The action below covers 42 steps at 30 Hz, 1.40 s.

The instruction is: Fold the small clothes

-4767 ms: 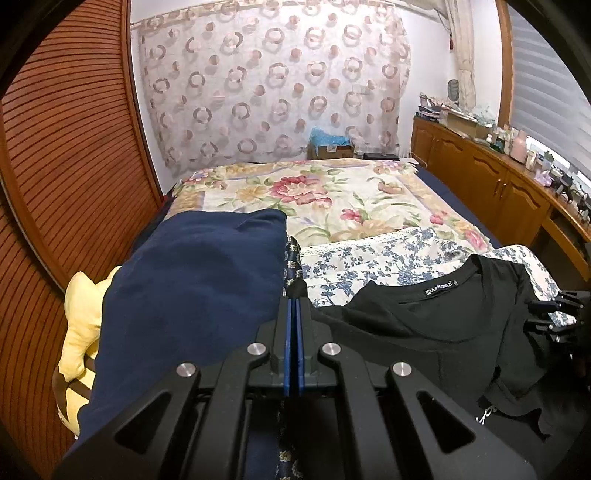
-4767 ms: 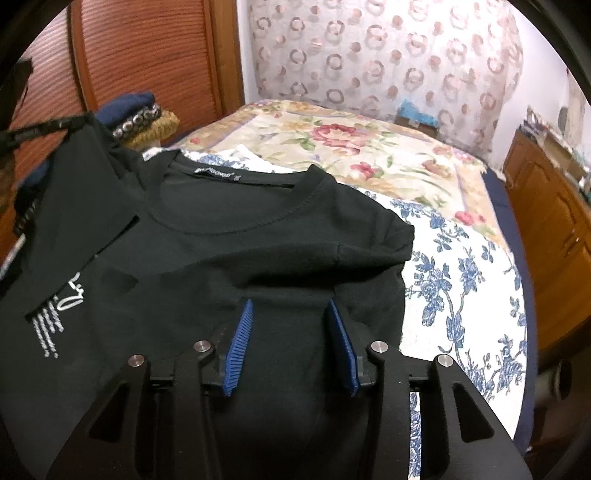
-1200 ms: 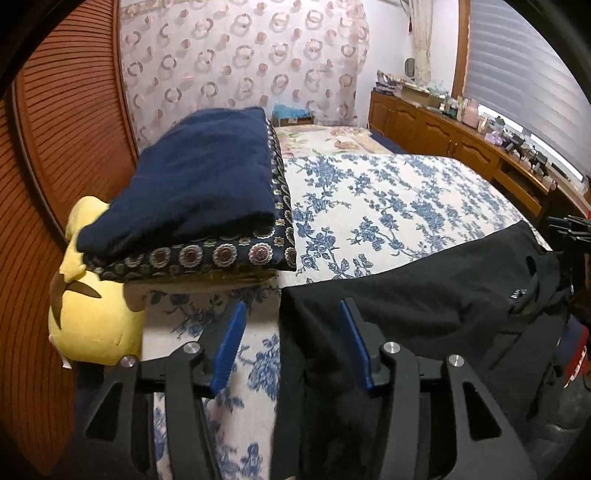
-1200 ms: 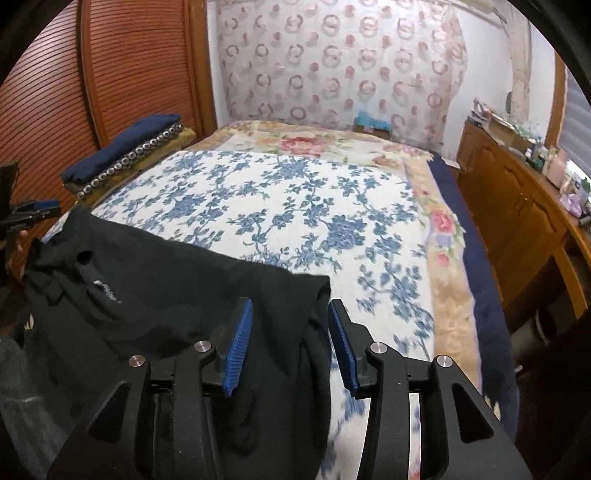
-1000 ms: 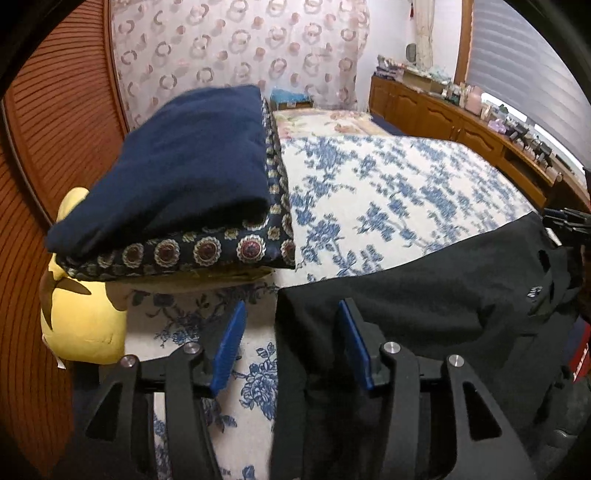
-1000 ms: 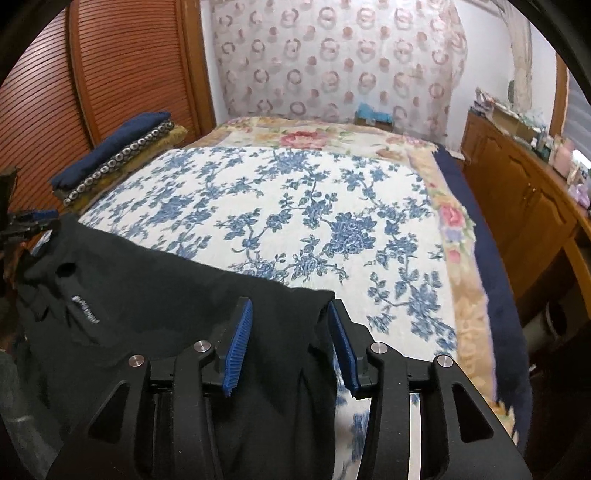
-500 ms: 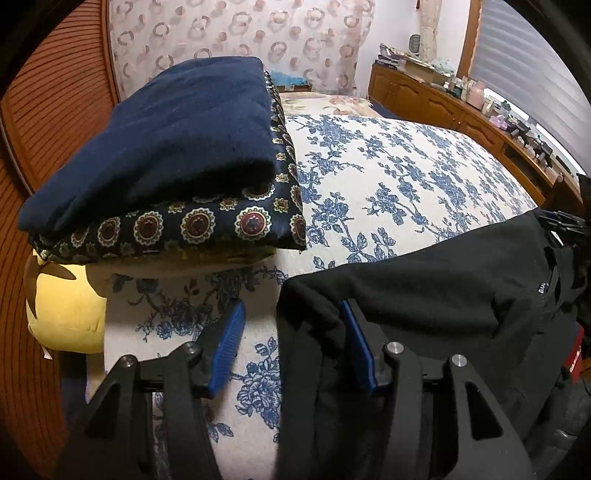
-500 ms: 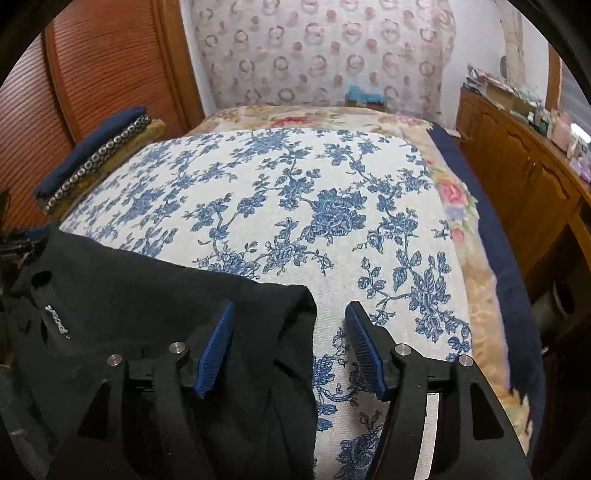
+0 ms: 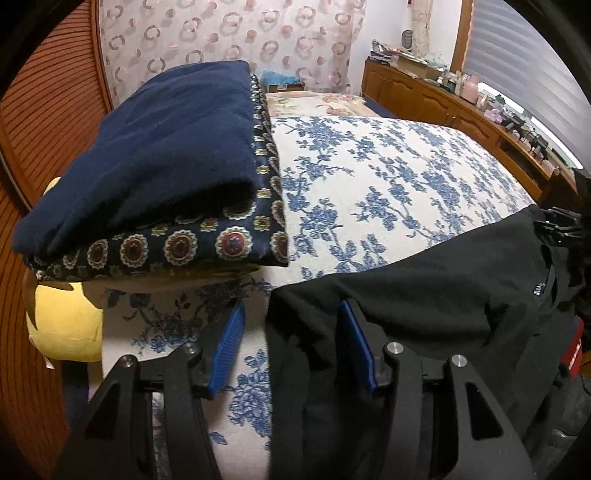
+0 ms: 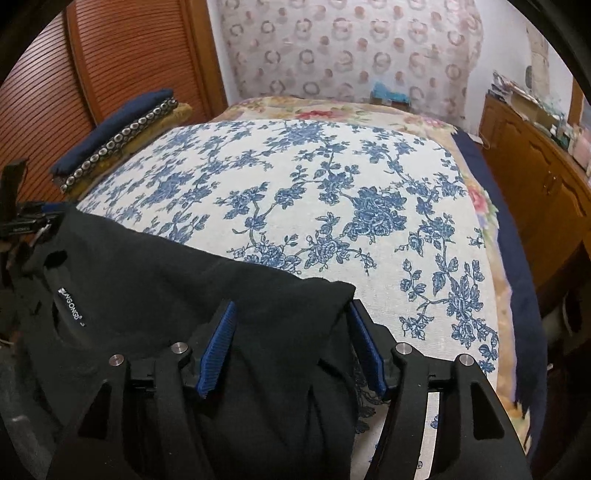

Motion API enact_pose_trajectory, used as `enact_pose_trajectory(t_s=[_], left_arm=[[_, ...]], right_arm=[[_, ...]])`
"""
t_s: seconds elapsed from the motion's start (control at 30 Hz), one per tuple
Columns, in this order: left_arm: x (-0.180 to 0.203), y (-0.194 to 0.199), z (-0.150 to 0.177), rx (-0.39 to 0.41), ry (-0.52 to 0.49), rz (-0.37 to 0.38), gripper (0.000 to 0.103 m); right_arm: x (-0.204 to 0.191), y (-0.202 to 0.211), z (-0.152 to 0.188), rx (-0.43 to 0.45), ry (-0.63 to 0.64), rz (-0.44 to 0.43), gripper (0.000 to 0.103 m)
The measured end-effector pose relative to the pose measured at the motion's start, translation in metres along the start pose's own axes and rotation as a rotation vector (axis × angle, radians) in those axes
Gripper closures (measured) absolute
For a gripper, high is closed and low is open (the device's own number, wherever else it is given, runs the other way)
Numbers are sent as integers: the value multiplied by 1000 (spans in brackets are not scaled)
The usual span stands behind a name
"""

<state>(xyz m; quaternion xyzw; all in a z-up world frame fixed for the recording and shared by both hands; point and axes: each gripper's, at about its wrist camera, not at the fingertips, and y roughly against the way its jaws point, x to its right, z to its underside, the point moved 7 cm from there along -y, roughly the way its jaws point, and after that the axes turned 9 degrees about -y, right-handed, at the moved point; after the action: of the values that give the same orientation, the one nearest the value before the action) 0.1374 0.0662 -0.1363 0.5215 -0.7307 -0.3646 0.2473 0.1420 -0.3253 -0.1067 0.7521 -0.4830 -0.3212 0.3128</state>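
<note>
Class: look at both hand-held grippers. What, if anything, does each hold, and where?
Nothing. Both the left hand-held gripper and the right hand-held gripper are open over corners of the black shirt.

Left wrist cam sits low at the near edge of the bed [image 9: 388, 177], looking forward along its open fingers [image 9: 229, 334] over the black shirt [image 9: 424, 280], close to the folded navy blanket [image 9: 147, 147] on its left; right wrist cam sits at the other end of the same shirt [image 10: 166, 280], facing up the bed [image 10: 332, 184] toward the curtain [image 10: 351, 48]; both share the shirt, bedspread, blanket [image 10: 110, 122], curtain [image 9: 221, 33]; each sees the other gripper at frame edge [image 9: 561, 225] [image 10: 22, 218].
</note>
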Motion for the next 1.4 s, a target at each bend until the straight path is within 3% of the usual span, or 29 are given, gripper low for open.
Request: enact_pose_trajectory(t_s=[0.4,0.47,0.53,0.57,0.6,0.7,0.8,0.93,1.03,1.4], left_arm=[[7,-3,-4,14,0,31,53],[8,-4,-3,13,6,46,59],[10,-3,-2,21,6,62,75],[12,-3,-1,23,10,72,78],[14,-3,-1,23,10,79,90],[21,3,1,32,-14,65,94],[27,23,-1,92,-5,66,94],[32,67,-13,201,0,50,94],[46,113,-33,326,-4,76,94],[62,234,-70,575,-80,90,94]], right_arm=[[-3,-3,1,1,8,11,39],[-3,-3,1,2,8,12,39],[-2,-3,1,2,9,13,39],[-2,-3,1,2,9,14,41],[-3,-2,1,4,14,10,52],[-10,0,3,-6,58,-34,80],[-16,2,5,-26,69,-46,89],[-30,30,4,62,85,-54,91],[-50,75,-8,157,109,-51,91],[-103,212,-41,342,168,-68,91]])
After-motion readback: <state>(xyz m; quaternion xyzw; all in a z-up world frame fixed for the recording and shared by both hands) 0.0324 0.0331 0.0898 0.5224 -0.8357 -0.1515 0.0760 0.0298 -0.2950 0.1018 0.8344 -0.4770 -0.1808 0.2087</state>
